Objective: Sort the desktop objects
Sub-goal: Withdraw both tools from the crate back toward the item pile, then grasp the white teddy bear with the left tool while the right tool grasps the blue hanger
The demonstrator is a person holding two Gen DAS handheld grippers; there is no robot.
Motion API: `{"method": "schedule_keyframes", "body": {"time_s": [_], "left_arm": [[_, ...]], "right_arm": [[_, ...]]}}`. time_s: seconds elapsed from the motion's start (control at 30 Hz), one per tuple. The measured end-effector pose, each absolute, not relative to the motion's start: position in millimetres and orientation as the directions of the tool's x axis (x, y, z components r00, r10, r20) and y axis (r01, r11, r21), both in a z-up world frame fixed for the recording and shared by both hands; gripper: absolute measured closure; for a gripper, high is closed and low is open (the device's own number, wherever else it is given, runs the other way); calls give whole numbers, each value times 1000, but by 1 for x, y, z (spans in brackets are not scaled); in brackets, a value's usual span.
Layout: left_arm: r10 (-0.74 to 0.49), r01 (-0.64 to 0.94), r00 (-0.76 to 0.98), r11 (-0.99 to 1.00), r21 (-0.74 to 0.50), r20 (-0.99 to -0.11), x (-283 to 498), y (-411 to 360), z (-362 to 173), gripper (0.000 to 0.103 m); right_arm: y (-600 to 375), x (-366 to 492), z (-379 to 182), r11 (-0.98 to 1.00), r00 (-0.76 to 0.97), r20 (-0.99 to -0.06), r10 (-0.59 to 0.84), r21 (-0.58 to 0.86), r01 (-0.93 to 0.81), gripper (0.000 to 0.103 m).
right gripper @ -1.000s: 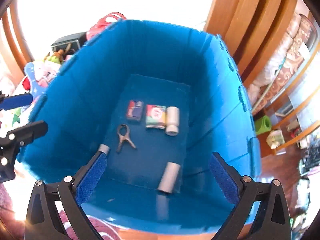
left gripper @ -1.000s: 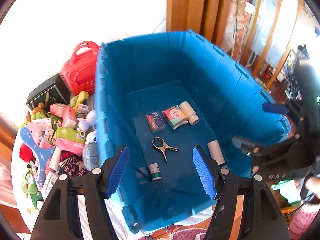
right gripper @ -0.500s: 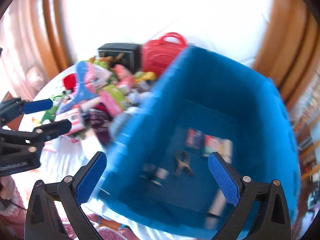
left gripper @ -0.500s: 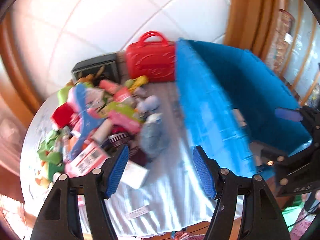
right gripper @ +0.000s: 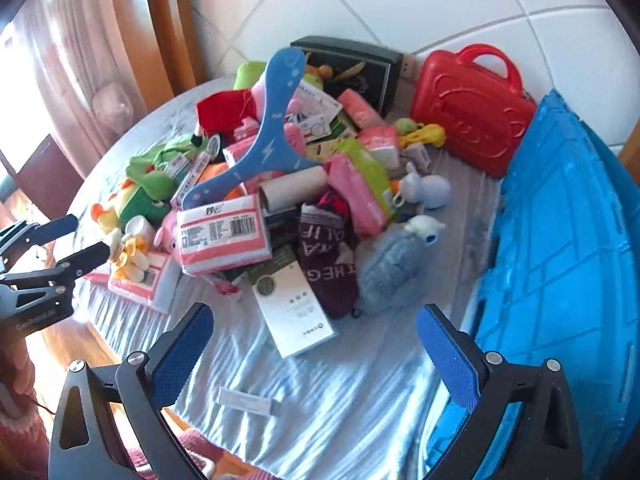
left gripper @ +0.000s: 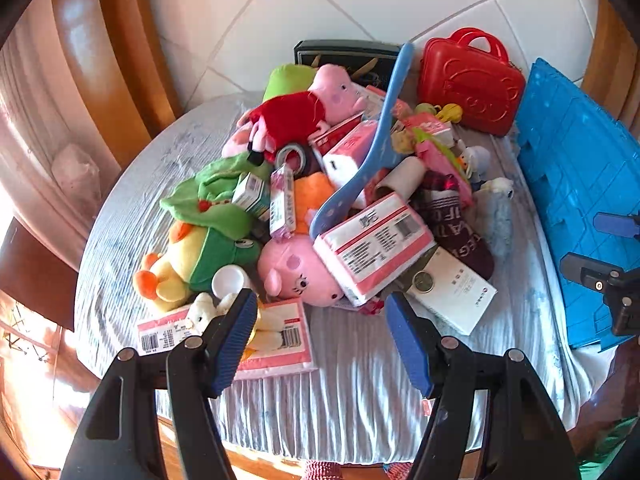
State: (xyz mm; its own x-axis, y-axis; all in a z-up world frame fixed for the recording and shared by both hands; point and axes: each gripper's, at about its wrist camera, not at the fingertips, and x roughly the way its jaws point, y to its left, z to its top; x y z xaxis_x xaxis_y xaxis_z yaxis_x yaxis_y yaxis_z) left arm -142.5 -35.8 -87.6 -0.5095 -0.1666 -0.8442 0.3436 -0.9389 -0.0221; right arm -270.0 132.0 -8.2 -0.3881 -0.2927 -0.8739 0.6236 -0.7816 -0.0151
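Tongs, left (left gripper: 320, 332) and right (right gripper: 312, 344), both spread and empty, are now hovering over the cluttered toy pile (left gripper: 340, 208), having left the blue plastic crate (right gripper: 560, 240): next pick pending.

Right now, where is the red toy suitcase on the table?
In both wrist views the red toy suitcase stands at the far right of the pile, against the tiled wall, between the black box and the blue crate.

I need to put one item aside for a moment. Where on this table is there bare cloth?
Bare cloth runs along the near edge, between the white box and the blue bin; only a small white strip lies there. The far-left rim is free too. The middle pile is crowded.
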Motion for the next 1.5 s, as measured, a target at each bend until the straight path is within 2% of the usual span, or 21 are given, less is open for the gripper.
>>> {"method": "schedule_keyframes", "body": {"time_s": [0.3, 0.4, 0.63, 0.8, 0.97, 1.07, 1.17, 1.5], "left_arm": [[-114, 456, -318, -889, -47, -941, -119, -81, -193, 37], [-88, 476, -292, -877, -65, -952, -114, -86, -212, 37], [-65, 531, -278, -842, -97, -958, -105, -99, -227, 37], [-86, 575, -335, -807, -131, -938, -90, -117, -208, 37], [-69, 579, -458, -779, -239, -886, -96, -128, -185, 37], [-91, 578, -446, -789, -209, -890, -117, -126, -186, 37], [-158, 575, -374, -812, -94, -914, -137, -128, -201, 37], [-148, 582, -352, -808, -92, -924, -140, -142, -223, 38]], "right_arm": [[88, -280, -97, -780, -251, -940, -232, 25, 625, 0], [70, -277, -114, -764, -218, -948, -232, 39, 644, 0], [36, -270, -126, -713, -202, -951, -234, 27, 700, 0], [24, -268, -125, -696, -202, -946, -252, 32, 717, 0], [14, -269, -120, -699, -227, -937, -266, 26, 715, 0], [9, -278, -116, -717, -232, -932, -277, 40, 696, 0], [4, -285, -114, -736, -240, -930, -280, 48, 675, 0], [1, -297, -123, -764, -241, -932, -270, 55, 642, 0]]}}
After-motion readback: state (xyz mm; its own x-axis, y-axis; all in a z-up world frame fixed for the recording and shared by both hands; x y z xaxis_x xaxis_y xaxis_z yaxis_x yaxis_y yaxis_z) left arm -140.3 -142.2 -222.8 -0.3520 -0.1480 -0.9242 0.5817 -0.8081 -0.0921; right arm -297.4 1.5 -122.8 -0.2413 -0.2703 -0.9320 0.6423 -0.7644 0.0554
